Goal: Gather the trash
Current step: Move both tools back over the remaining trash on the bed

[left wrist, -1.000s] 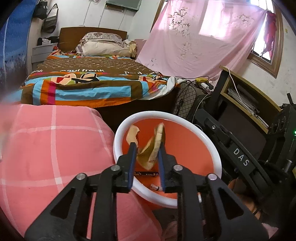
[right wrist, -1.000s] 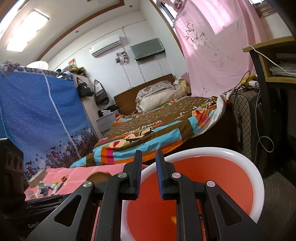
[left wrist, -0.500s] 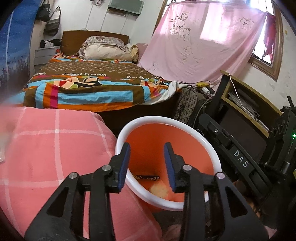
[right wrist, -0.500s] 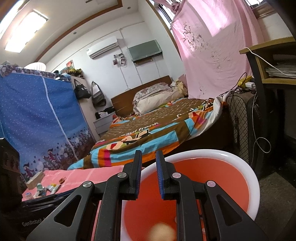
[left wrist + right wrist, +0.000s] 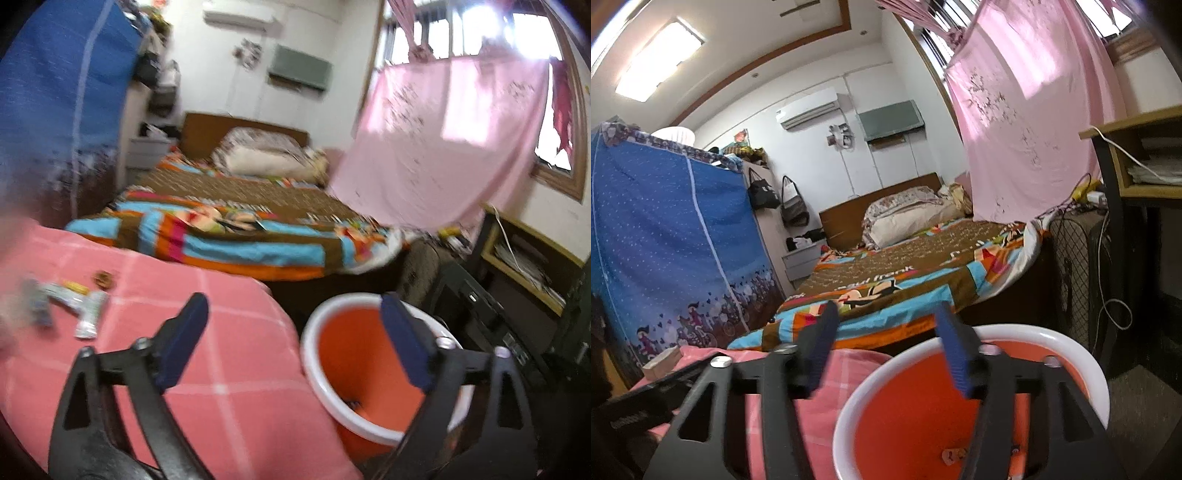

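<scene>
Beyond your left fingers' (image 5: 291,339) left tip, a few small wrappers (image 5: 79,308) lie loose on the pink checked worktop (image 5: 236,354). Both pairs have just spread apart and grip nothing. Your right fingers (image 5: 886,345) hang over the white-rimmed orange bin (image 5: 1082,363), scraps at its bottom.

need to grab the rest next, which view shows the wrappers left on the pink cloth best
The left wrist view: the wrappers lie in the open on the pink cloth, blurred, left of the open left tongs. The right wrist view catches only a strip of cloth beside the bin, with no wrappers visible.
</scene>
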The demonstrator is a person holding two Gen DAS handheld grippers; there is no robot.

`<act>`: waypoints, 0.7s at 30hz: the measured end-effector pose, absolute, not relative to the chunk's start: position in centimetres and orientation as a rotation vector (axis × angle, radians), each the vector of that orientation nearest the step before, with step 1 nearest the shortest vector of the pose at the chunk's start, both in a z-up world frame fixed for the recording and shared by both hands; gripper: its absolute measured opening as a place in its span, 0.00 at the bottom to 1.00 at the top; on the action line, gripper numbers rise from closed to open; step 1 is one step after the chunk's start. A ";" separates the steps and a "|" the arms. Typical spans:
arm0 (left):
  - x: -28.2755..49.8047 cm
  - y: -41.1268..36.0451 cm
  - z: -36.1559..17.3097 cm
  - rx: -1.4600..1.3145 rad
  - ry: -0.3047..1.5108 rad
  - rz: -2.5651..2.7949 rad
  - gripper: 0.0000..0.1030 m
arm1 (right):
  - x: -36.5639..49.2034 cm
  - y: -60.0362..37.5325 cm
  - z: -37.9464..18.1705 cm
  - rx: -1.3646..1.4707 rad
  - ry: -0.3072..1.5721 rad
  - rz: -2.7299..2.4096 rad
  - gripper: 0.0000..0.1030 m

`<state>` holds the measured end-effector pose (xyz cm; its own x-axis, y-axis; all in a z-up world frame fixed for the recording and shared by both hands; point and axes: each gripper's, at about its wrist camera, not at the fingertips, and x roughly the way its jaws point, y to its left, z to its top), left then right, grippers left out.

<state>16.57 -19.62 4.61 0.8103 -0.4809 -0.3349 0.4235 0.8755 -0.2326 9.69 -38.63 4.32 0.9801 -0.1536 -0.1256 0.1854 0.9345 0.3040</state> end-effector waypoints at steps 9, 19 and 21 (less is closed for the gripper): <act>15.7 -13.6 5.5 -0.190 0.288 -0.320 1.00 | 9.6 -35.9 5.5 0.298 0.003 -0.132 1.00; 13.7 -7.7 5.6 -0.149 0.191 -0.176 1.00 | 11.0 -29.6 6.8 0.229 -0.083 0.004 1.00; 13.4 -6.2 5.6 -0.142 0.175 -0.141 1.00 | 11.6 -28.3 7.0 0.214 -0.088 0.035 1.00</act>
<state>13.36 -6.19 5.57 0.9749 -0.1518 -0.1631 0.1271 0.9800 -0.1529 11.59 -28.27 6.97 0.9955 0.0250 0.0912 -0.0439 0.9765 0.2109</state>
